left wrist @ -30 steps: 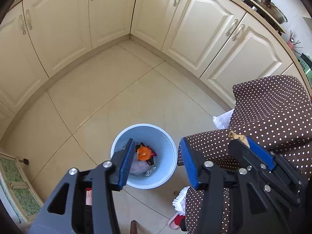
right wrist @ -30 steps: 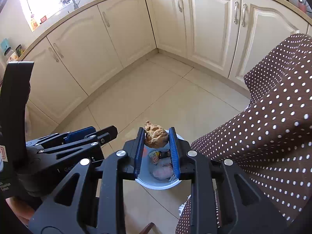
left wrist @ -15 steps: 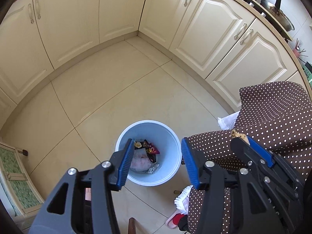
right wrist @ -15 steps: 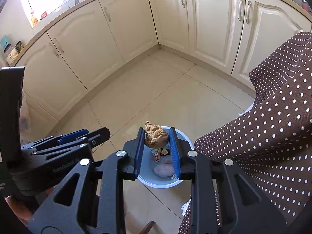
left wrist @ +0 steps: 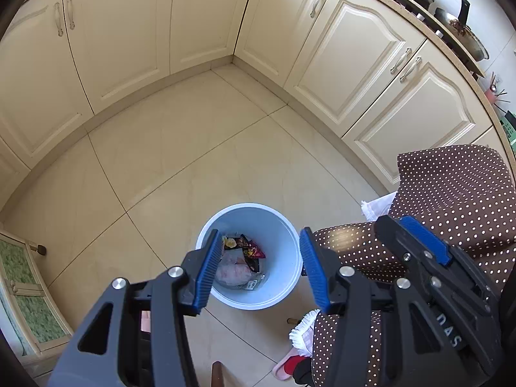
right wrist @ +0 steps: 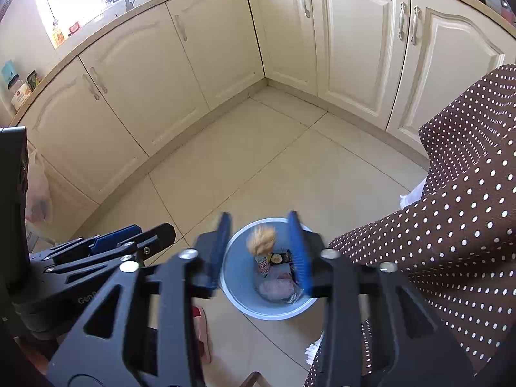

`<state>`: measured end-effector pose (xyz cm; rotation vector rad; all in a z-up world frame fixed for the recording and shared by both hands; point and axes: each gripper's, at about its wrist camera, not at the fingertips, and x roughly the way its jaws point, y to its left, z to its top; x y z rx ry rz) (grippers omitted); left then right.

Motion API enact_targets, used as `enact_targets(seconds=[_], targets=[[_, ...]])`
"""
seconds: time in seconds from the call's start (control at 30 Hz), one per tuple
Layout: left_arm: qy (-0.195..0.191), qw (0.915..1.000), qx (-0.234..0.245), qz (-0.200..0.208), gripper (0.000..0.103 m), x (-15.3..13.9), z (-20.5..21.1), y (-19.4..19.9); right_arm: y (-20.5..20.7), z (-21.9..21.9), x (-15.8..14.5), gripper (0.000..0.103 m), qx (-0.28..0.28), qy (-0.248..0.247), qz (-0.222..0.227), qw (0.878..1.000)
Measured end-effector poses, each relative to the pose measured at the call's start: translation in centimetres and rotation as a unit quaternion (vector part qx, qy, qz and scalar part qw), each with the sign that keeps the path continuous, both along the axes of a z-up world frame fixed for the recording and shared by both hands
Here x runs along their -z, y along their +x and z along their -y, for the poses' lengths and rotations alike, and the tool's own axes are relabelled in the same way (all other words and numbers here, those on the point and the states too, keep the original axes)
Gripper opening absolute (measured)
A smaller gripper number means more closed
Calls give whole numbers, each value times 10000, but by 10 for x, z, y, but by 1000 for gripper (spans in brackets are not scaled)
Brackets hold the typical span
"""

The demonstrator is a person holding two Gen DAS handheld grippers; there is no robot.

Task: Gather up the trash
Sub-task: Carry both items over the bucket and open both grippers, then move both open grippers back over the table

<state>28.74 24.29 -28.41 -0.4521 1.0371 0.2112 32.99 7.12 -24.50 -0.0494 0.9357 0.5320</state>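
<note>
A light blue bin point(right wrist: 237, 290) stands on the tiled floor with wrappers point(right wrist: 279, 258) and a pale pink bag point(right wrist: 277, 287) inside. Above it, my right gripper point(right wrist: 259, 217) is blurred, its jaws opening. A brown crumpled lump point(right wrist: 261, 240) hangs loose between them over the bin's mouth, touching neither pad. In the left wrist view my left gripper point(left wrist: 260, 234) stands open with nothing between its fingers, and the bin point(left wrist: 248, 208) with its trash point(left wrist: 240, 267) shows through the gap. The right gripper's fingers point(left wrist: 419, 238) reach in from the right.
Cream cabinets point(left wrist: 348, 64) wrap the corner behind the bin. Brown polka-dot cloth point(right wrist: 451, 225) fills the right side, close to the bin. A pink slipper point(left wrist: 283, 367) lies near the bottom edge. A plastic bag point(right wrist: 38, 193) hangs at the left, near a low green-panelled cabinet point(left wrist: 19, 290).
The right jaws have spread, and the brown lump has left the pads and dropped a little toward the bin. The left gripper has drifted slightly, still open.
</note>
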Motion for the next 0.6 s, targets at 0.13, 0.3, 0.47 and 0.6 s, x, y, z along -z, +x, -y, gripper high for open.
enact_targets(seconds=[0.13, 0.3, 0.47, 0.6], targets=[[17, 10000, 7, 20, 50, -4, 3, -3, -2, 5, -4, 45, 17, -3, 40, 10000], [50, 9999, 61, 93, 50, -15, 10, -5, -7, 16, -15, 45, 66, 45, 137, 9999], [70, 9994, 198, 264, 50, -36, 26, -7, -16, 35, -35, 45, 147, 119, 329, 9993], [80, 9976, 402, 555, 50, -65, 49, -10, -27, 58, -59, 45, 324, 206, 578, 9976]])
